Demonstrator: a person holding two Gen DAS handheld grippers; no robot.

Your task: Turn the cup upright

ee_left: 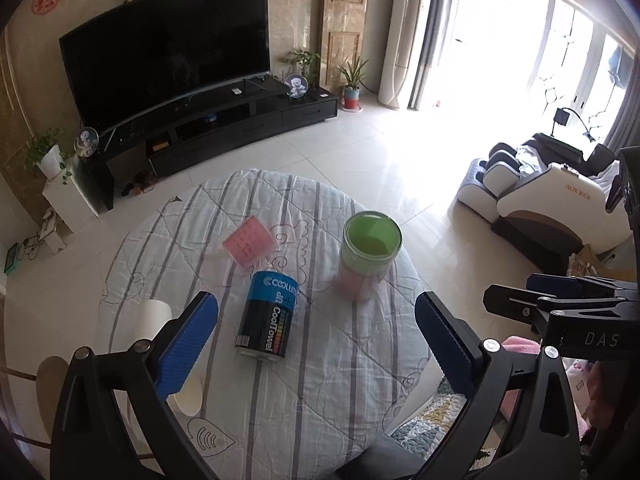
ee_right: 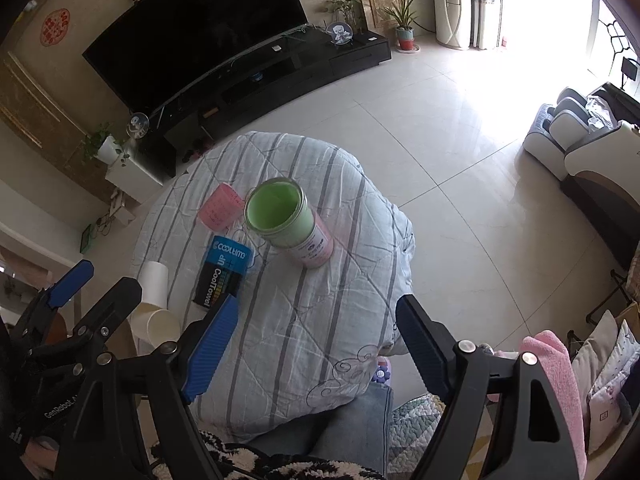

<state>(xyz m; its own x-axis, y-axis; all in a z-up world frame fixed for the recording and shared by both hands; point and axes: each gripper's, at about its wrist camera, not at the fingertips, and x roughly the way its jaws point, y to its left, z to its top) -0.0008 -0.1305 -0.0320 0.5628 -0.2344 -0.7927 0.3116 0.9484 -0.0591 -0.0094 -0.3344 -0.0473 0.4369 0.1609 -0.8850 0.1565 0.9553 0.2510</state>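
A pink cup with a green inside (ee_left: 370, 254) stands upright on the quilt-covered round table (ee_left: 280, 400), mouth up; it also shows in the right wrist view (ee_right: 292, 222). My left gripper (ee_left: 316, 344) is open and empty, held above the table's near side. My right gripper (ee_right: 316, 344) is open and empty, also above the near side. Each gripper shows at the edge of the other's view.
A blue-black CoolTowel can (ee_left: 268, 316) lies on its side mid-table. A small pink cup (ee_left: 250, 246) lies behind it. Two white paper cups (ee_right: 154, 276) sit at the table's left edge. A TV stand (ee_left: 224, 128) and a massage chair (ee_left: 540, 196) stand beyond.
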